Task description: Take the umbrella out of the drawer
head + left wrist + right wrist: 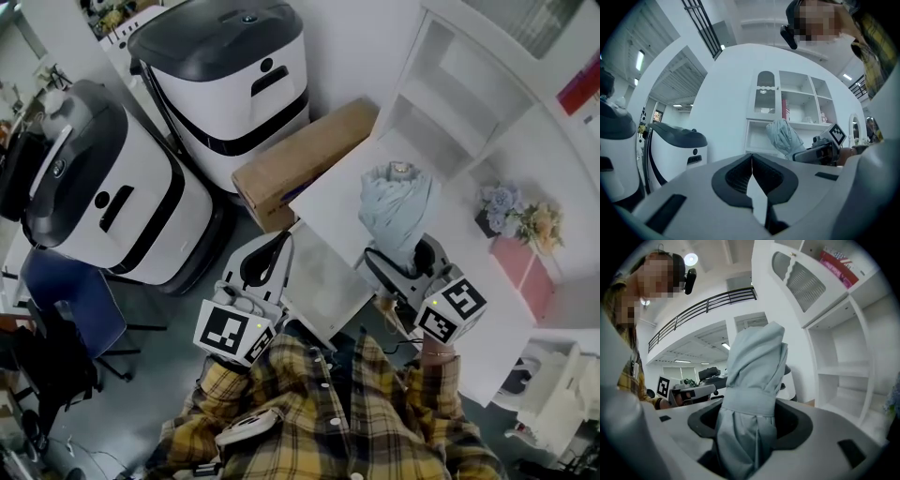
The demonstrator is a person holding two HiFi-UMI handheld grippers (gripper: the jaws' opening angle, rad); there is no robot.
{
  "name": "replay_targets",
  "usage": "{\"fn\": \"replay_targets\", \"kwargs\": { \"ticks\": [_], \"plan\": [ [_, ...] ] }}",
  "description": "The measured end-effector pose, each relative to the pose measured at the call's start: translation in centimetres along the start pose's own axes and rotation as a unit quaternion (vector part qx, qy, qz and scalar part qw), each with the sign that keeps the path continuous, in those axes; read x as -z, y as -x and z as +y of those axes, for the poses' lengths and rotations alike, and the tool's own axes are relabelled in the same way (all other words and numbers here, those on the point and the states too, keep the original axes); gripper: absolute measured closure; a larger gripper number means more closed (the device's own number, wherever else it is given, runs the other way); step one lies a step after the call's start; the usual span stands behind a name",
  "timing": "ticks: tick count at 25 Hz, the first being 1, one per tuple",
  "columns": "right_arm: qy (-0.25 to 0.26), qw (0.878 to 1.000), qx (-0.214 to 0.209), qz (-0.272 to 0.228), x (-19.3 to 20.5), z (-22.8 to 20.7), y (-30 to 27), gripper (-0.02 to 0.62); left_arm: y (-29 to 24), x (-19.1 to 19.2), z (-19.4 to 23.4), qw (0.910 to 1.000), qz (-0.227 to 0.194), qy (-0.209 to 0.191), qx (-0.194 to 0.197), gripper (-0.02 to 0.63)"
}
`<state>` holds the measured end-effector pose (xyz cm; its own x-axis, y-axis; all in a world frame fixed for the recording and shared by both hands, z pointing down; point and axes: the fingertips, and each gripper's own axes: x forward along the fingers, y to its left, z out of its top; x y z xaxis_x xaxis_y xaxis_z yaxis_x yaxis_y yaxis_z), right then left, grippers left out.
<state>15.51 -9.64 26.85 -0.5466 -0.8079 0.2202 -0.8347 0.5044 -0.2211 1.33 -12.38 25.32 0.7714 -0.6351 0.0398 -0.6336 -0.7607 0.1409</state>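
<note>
Head view, looking steeply down: gripping a folded umbrella (398,204) in the right claw (405,255), jaws pressed wide on its cloth, the bundle sticking out ahead of the tips above the white tabletop (506,309). Ahead of that claw, open white shelves (441,103), near the umbrella's far end. To its right, a bunch of flowers (517,217) on the tabletop, apart from it. Carrying the left claw (266,261) closed and empty, tips met, beside the tabletop's left edge. Ahead of this claw, a cardboard box (305,159) lying against that edge. Further left, two white-and-black machines (225,84), with bare floor (169,375) below. Umbrella: pale grey-blue, crumpled folds, bound by a flat strap of the same cloth right at the jaw tips, a small knob at the far end.
</note>
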Motion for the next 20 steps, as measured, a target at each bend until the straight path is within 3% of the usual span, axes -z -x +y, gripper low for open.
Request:
{"fn": "replay_targets", "kwargs": {
  "ticks": [10,20],
  "plan": [
    [0.012,0.997,0.064,-0.038,-1.5,-1.8,4.3,0.299,-0.9,-0.2,-0.2,0.9999,0.004,0.000,0.015,0.586],
    [0.013,0.995,0.076,-0.056,-2.0,-1.7,4.9,0.299,-1.0,0.2,0.1,0.9998,0.011,0.004,0.018,0.586]
  ]
}}
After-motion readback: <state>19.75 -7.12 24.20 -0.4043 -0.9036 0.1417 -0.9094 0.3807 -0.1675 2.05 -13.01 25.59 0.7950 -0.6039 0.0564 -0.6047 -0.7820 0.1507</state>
